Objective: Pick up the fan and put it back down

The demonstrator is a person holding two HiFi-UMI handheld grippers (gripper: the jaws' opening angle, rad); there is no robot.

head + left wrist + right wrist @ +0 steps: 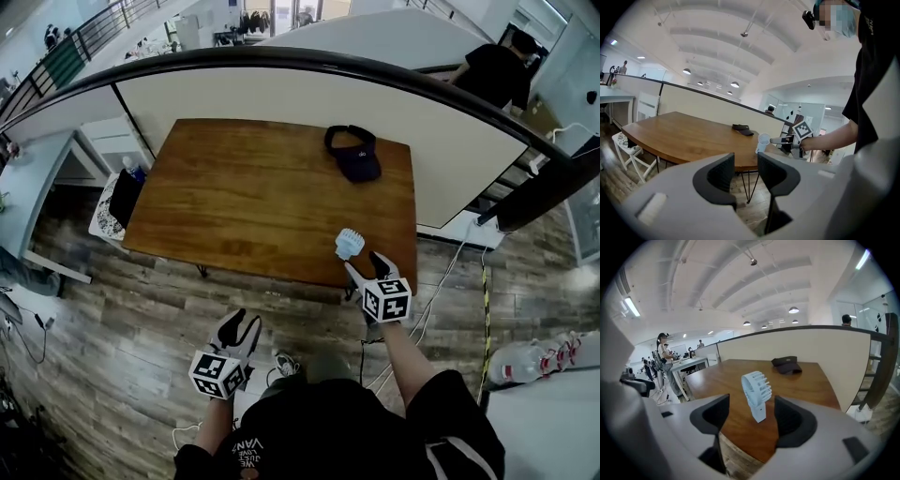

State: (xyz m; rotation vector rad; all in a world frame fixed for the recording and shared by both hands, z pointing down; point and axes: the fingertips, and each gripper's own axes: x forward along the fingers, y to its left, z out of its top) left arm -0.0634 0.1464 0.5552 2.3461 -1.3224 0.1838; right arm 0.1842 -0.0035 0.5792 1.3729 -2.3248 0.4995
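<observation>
Fan [349,244] stands upright on the table [234,197] close to its near edge, well apart from the cap [353,150] at the far side. That probably keeps it within reach from the standing side without leaning. Right gripper [367,265] points at it from just off the edge, jaws spread wide, with the fan lined up in the gap just ahead of them. The pads touch nothing yet. That width looks chosen to clear the round head before closing on the narrower base. Left gripper [242,328] hangs over the floor, away from the table, jaws apart and empty. It seems kept out of the way, since one gripper should do.

The fan is small and pale blue-white, with a round ribbed grille head on a short blocky handle that serves as its foot. It looks light and top-heavy, likely easy to tip.
</observation>
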